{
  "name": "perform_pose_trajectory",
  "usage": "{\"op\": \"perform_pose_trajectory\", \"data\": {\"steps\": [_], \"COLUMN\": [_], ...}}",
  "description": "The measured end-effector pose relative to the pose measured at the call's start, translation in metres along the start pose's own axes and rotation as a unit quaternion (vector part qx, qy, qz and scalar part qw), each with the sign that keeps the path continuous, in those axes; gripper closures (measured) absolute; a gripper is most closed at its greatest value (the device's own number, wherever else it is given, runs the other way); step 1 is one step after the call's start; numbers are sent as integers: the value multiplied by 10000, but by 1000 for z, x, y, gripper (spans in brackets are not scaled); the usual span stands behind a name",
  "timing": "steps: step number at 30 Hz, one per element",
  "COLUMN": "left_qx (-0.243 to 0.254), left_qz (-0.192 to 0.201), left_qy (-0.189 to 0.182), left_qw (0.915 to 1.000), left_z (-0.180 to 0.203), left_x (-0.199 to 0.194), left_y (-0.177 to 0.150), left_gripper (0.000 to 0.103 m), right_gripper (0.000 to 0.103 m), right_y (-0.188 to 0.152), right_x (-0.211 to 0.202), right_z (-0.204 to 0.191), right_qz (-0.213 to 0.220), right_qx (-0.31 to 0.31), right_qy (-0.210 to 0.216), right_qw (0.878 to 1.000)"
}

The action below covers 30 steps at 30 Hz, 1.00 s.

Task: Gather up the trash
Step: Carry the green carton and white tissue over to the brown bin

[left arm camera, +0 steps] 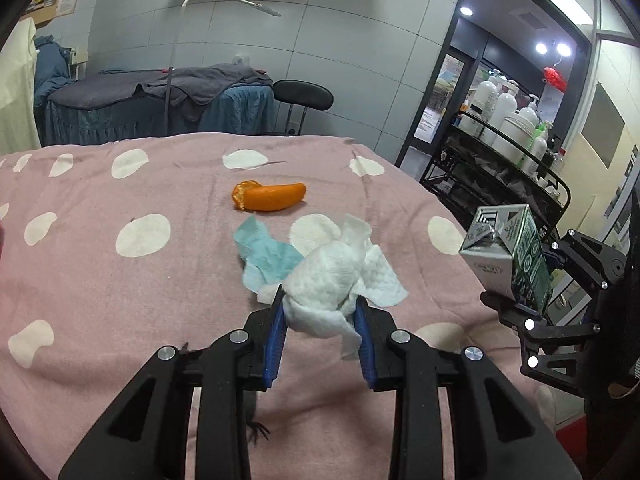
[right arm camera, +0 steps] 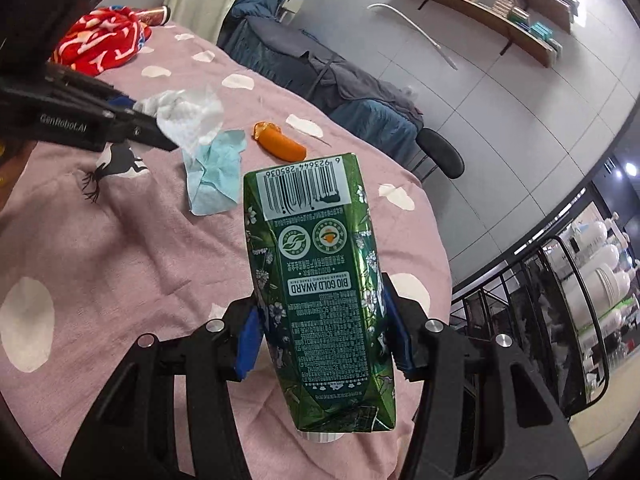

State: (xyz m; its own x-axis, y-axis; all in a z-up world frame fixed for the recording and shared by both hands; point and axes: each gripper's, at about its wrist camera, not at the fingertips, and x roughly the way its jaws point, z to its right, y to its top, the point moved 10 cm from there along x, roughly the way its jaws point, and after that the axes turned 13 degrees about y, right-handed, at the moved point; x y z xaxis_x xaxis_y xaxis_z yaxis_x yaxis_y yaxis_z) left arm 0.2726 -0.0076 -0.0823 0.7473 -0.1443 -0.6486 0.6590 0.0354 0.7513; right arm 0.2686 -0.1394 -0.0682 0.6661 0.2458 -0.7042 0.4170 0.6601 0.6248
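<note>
The crumpled white tissue (left arm camera: 324,280) sits clamped between the blue pads of the left gripper (left arm camera: 320,308), its loose flaps spilling over both fingers, and it is lifted above the pink spotted blanket (left arm camera: 120,300). Using that tissue as the landmark: just beyond it and slightly to the left in the left wrist view lies a pale blue tissue (left arm camera: 264,254) on the blanket, its near edge hidden under the white wad so I cannot tell if the two touch. Farther beyond the white tissue rests a piece of orange peel (left arm camera: 272,197), curved side up, apart from both tissues. Off to the right of the tissue, the green drink carton (right arm camera: 320,288) is squeezed between the pads of the right gripper (right arm camera: 324,336), held clear of the blanket with its barcode end pointing away from the camera. In the right wrist view a red patterned cloth (right arm camera: 100,38) is bunched on the blanket well behind the tissue, near the far corner. Past the blanket's edge, beyond the peel, stand a black stool (left arm camera: 303,96) and a bed covered in grey and blue (left arm camera: 160,96). Beyond the carton, a black wire rack (left arm camera: 500,160) carries white bottles.
</note>
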Motion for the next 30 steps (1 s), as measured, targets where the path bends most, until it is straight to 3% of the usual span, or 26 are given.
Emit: {"op": "perform_pose_trajectory", "data": {"steps": [14, 23, 30], "left_qx": [540, 834, 1130], "left_qz": [143, 70, 95], "left_qy": [-882, -1389, -1526], "left_qw": [9945, 9868, 9818], "left_z": [117, 174, 207], "left_x": [-29, -31, -32], "left_y": [-18, -26, -27], "left_gripper": [72, 72, 72], "right_gripper": [50, 50, 50], "right_y": [-63, -132, -186], "right_x": [-76, -96, -93], "right_z": [51, 102, 137], "right_qz": [522, 356, 134], "right_qx": [1315, 2064, 2697], "right_qy": [-608, -1087, -1298], "right_qw": [9881, 9718, 9541]}}
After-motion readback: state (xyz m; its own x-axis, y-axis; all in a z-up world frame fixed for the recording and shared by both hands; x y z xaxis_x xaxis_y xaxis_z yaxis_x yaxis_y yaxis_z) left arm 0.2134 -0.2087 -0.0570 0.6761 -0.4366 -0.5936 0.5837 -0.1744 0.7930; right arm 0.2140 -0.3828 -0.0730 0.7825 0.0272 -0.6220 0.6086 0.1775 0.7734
